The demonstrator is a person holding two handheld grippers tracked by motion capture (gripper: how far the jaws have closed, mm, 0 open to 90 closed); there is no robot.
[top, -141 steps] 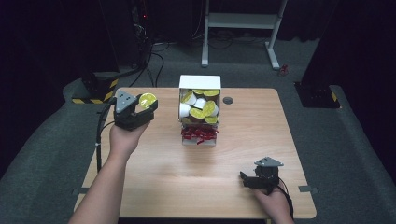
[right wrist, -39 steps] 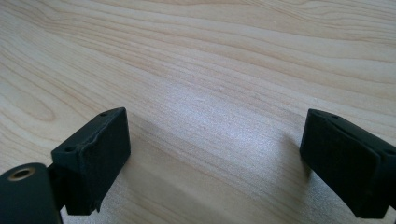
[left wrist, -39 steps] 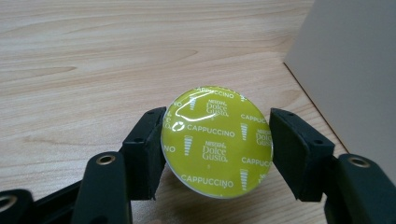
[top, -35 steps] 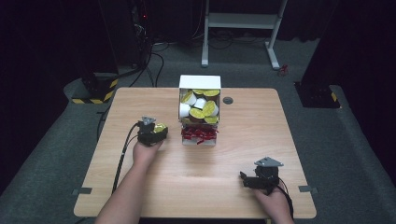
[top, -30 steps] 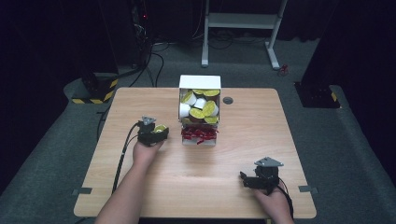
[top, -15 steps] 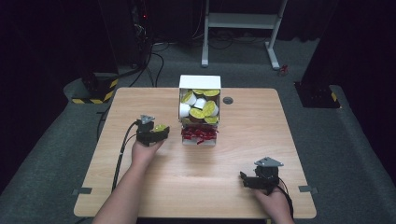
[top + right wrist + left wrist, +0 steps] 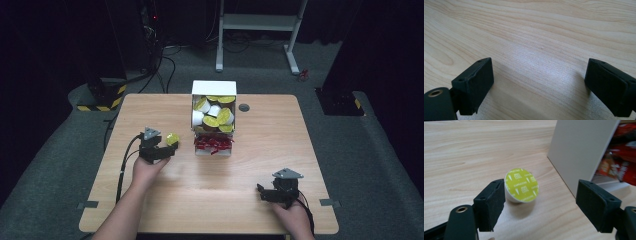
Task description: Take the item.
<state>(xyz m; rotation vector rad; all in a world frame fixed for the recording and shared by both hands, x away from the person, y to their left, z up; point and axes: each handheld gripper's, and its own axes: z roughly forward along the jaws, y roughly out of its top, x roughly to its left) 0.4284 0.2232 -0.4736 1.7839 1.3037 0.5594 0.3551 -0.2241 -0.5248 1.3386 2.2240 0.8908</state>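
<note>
We have the left hand-held gripper (image 7: 540, 207) set low on the counter (image 7: 250, 185) with its jaws spread wide, and the capsule (image 7: 521, 185) lies on its side between them, close against one jaw and well clear of the other. Nothing is gripped. We judge this to be either the moment just after setting the capsule down or just before closing on it; we cannot tell which. If a pick is meant, the jaws need to centre on the capsule and close gently; if it is placed, we only need to draw back without knocking it.

The capsule is a small white plastic cup with a round, printed, yellow-green foil lid, likely to roll. The counter is pale wood-grain laminate. Just beside it stands a white box (image 7: 214, 89) holding more capsules, with red packets (image 7: 214, 144) below.

Our right hand-held gripper (image 7: 541, 87) rests near the counter's front edge, jaws wide, empty.
</note>
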